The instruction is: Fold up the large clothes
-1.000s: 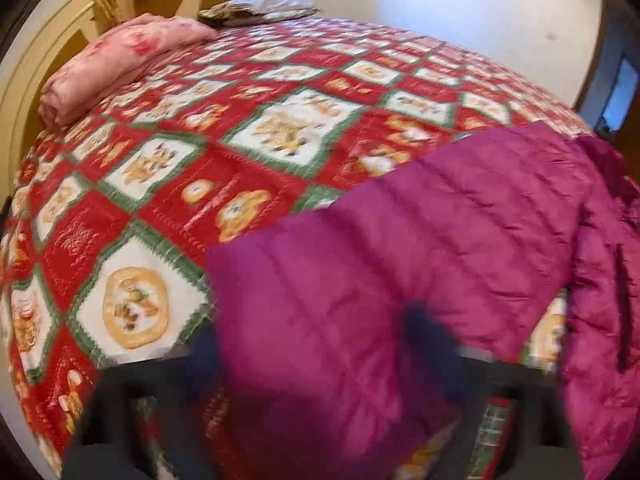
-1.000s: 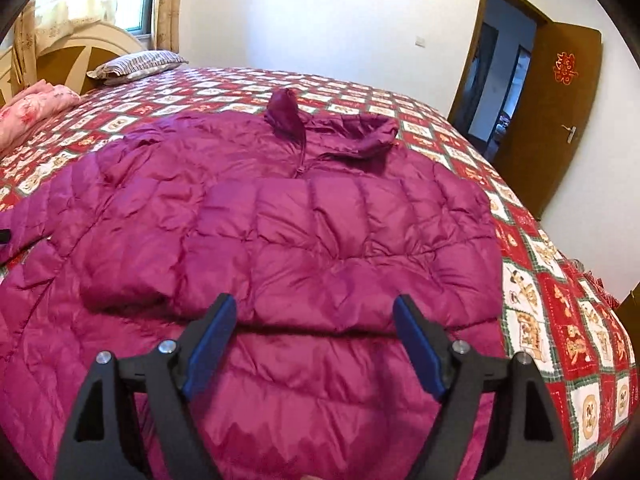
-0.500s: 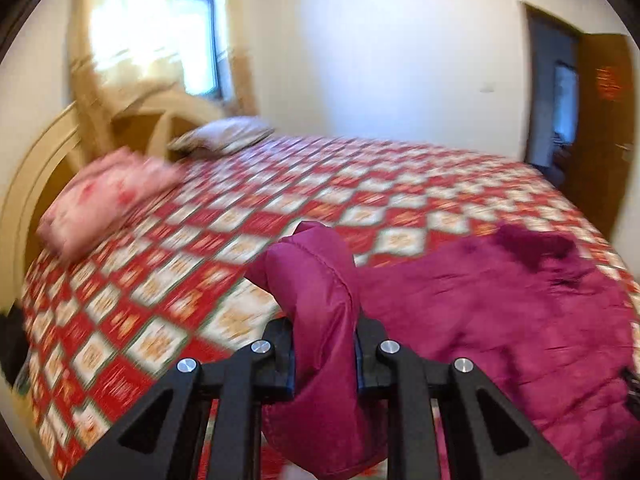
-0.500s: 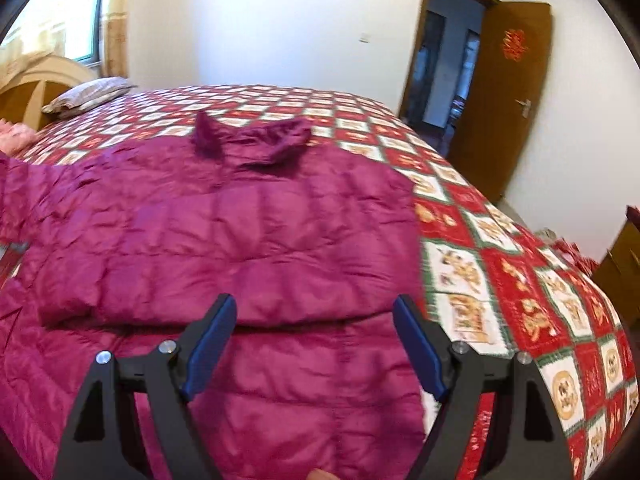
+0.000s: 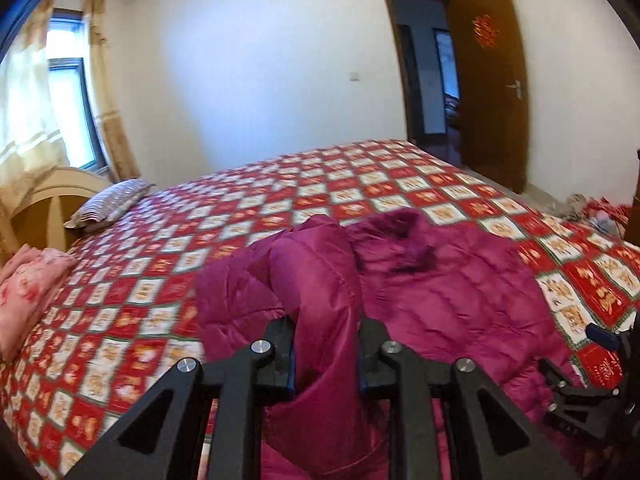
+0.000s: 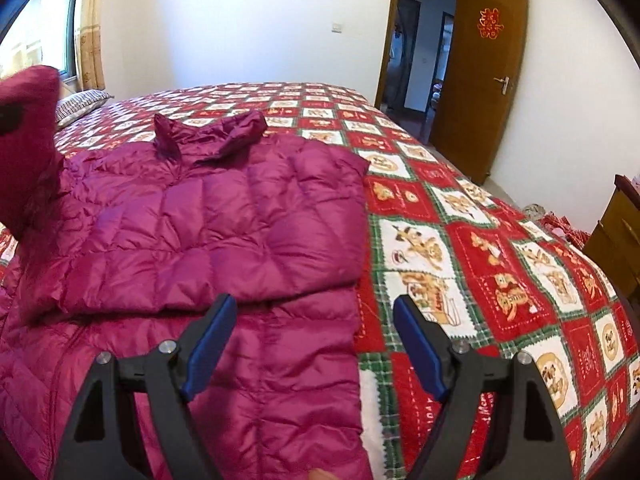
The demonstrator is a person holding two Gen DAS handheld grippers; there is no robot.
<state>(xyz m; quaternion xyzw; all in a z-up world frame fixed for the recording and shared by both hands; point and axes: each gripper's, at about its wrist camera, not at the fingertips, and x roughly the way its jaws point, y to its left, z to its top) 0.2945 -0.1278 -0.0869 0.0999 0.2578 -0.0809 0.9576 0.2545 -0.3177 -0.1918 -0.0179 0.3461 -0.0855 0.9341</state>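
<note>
Left gripper (image 5: 326, 354) jaws are opening, yet a raised sleeve (image 5: 320, 288) of the jacket (image 6: 224, 216) is still pinched between the pads. Right gripper (image 6: 312, 344) is held spread with nothing between its fingers, above the jacket's hem at 6 o'clock. One magenta quilted puffer jacket is laid on the bed (image 6: 480, 240), collar at 12 o'clock, one sleeve folded across its chest. One striped pillow (image 5: 112, 200) and one pink folded blanket (image 5: 28, 288) are seen at 9 o'clock, one door (image 6: 476, 80) at 2 o'clock.
</note>
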